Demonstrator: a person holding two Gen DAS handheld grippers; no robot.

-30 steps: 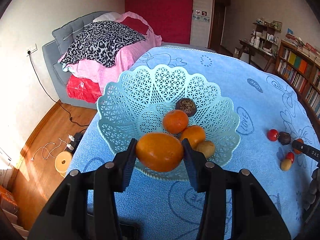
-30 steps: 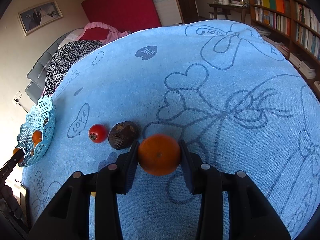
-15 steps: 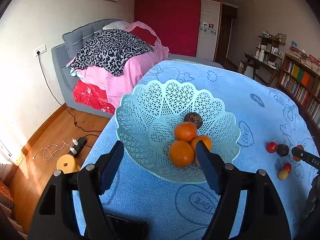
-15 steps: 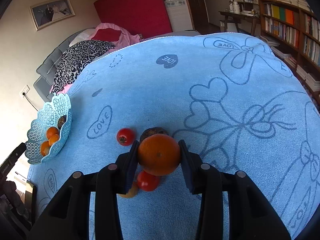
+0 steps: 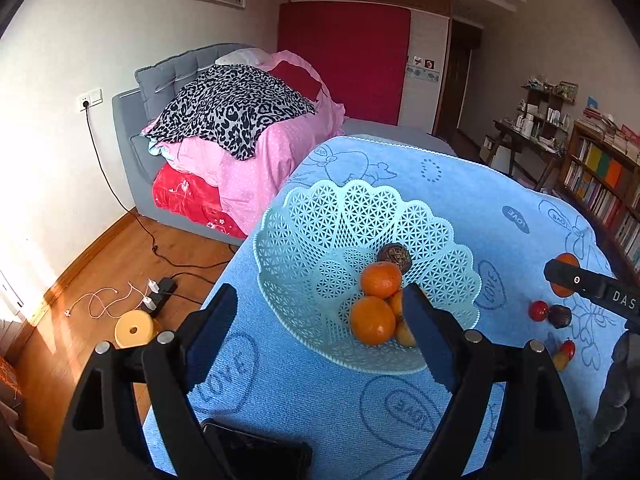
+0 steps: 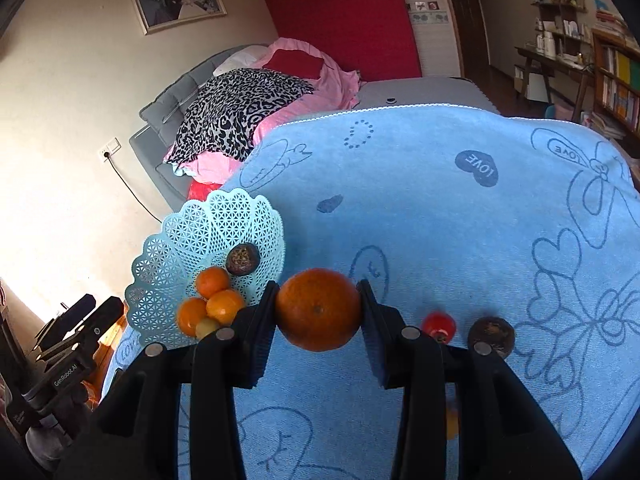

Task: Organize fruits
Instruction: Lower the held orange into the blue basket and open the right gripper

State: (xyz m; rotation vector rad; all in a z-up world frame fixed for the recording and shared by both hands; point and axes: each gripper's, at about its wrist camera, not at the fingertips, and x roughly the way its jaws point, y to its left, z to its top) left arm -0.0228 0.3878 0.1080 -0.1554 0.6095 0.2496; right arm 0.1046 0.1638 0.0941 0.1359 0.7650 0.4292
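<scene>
A pale turquoise lattice basket point(image 5: 304, 216) stands on the blue towel and holds several fruits: oranges point(image 5: 372, 320), a dark wrinkled fruit point(image 5: 394, 256) and a small yellowish one. My left gripper point(image 5: 320, 332) hangs open and empty just in front of the basket. My right gripper point(image 6: 318, 312) is shut on an orange point(image 6: 318, 310), held above the towel just right of the basket point(image 6: 208, 232). A red tomato point(image 6: 439, 325) and a dark fruit point(image 6: 491, 336) lie on the towel behind its right finger.
Two more small fruits, red point(image 5: 568, 348) and yellow point(image 5: 560, 360), lie on the towel at the right. A black phone point(image 5: 256, 452) lies at the towel's near edge. Left of it the floor holds cables and a tape roll point(image 5: 134, 328); a bed stands beyond.
My left gripper let its orange go into the basket, opened wide and drew back. My right gripper lifted its orange and carried it left toward the basket.
</scene>
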